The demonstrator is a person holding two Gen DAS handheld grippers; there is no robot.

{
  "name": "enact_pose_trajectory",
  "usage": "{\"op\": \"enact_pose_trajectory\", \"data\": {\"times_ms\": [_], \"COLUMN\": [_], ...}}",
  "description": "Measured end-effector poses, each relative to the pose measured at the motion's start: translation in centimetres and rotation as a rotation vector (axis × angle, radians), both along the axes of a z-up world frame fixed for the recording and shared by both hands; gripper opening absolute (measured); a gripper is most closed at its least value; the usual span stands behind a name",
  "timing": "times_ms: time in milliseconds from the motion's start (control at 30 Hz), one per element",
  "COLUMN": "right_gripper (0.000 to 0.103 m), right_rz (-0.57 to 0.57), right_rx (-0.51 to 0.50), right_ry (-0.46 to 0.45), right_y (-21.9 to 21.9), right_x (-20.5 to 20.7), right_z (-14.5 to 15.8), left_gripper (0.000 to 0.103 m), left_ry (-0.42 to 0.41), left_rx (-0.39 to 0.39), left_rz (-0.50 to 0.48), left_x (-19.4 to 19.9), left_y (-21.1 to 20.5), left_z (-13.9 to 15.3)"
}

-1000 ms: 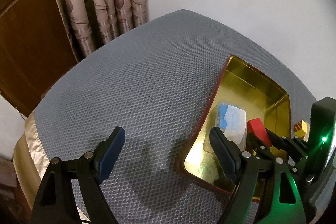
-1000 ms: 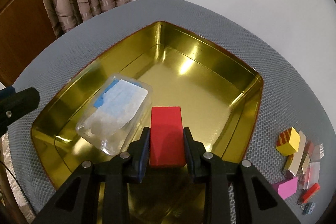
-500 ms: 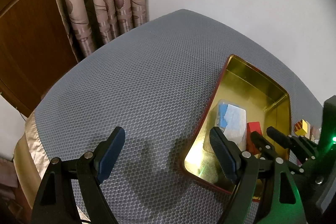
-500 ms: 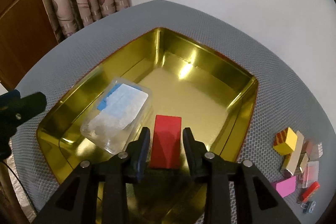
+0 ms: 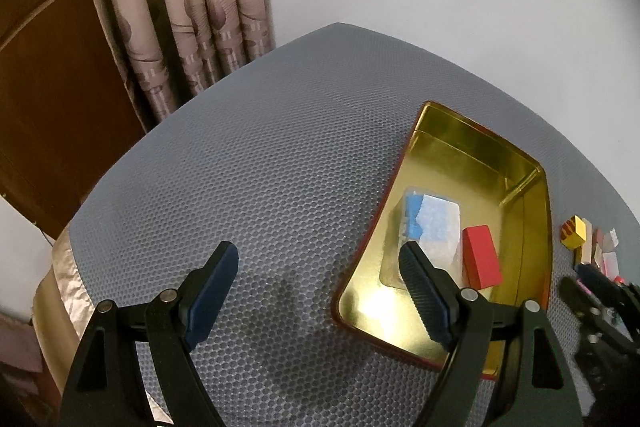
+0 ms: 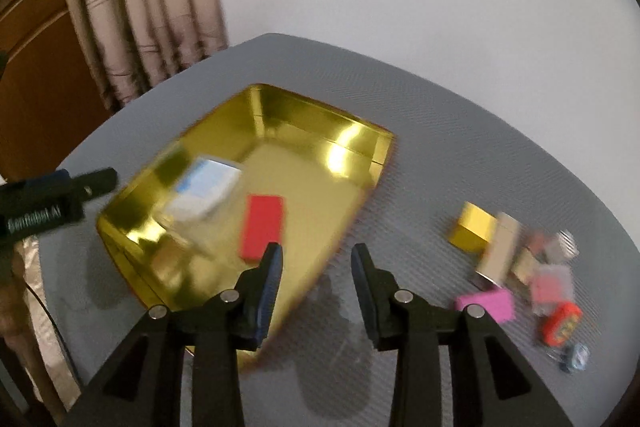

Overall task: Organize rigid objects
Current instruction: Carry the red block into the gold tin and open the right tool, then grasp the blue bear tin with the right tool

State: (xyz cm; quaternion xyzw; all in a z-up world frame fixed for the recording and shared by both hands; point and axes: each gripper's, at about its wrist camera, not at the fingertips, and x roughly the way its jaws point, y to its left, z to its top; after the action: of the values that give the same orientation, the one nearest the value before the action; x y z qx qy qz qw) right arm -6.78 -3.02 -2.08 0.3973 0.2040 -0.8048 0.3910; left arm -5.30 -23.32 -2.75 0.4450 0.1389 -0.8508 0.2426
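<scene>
Working from our left, we keep the left tool (image 5: 316, 291) spread wide and holding nothing, hovering over the grey desk (image 5: 248, 163) with its right finger in front of the near left corner of the gold tin (image 5: 472, 139). Inside the tin, the clear plastic box (image 5: 434, 223) lies beside the red block (image 5: 482, 261), which now sits free on the tin floor. A second ago that block was clamped in our right tool (image 6: 316, 285); half a second ago the fingers had parted around it, and now the tool is open, empty and swung off to the right, past the tin's edge. We judge 1 more item sorted, 2 in the tin so far. Further right on the desk waits the loose cluster: the yellow cube (image 6: 474, 229), a beige block (image 6: 500, 253), a pink block (image 6: 486, 303), a small red piece (image 6: 562, 323) and others too blurred to name. The yellow cube looks like the nearest next pick.
</scene>
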Motion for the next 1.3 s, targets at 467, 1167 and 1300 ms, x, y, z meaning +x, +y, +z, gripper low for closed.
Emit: {"op": "enact_pose_trajectory", "data": {"times_ms": [467,1167,1300], "right_gripper": [0.043,0.052,0.052], "right_rz": [-0.367,-0.622,-0.626], "right_rx": [0.017,-0.005,0.005], "right_ry": [0.005,-0.016,-0.019], "right_y": [16.3,25.4,25.0], "right_x": [-7.4,-12.6,-13.0], "right_z": [-2.2,-7.2,-8.1], "left_gripper": [0.080,0.080,0.080], "left_ry": [0.003,0.049,0.063], "left_rx": [-0.049,-0.099,-0.114], "left_rz": [-0.033,-0.118,-0.142], "left_x": [-0.6,-0.9,-0.9], "left_y": [1.8,3.9,4.7], "left_z": [0.0,-0.1,-0.2]}}
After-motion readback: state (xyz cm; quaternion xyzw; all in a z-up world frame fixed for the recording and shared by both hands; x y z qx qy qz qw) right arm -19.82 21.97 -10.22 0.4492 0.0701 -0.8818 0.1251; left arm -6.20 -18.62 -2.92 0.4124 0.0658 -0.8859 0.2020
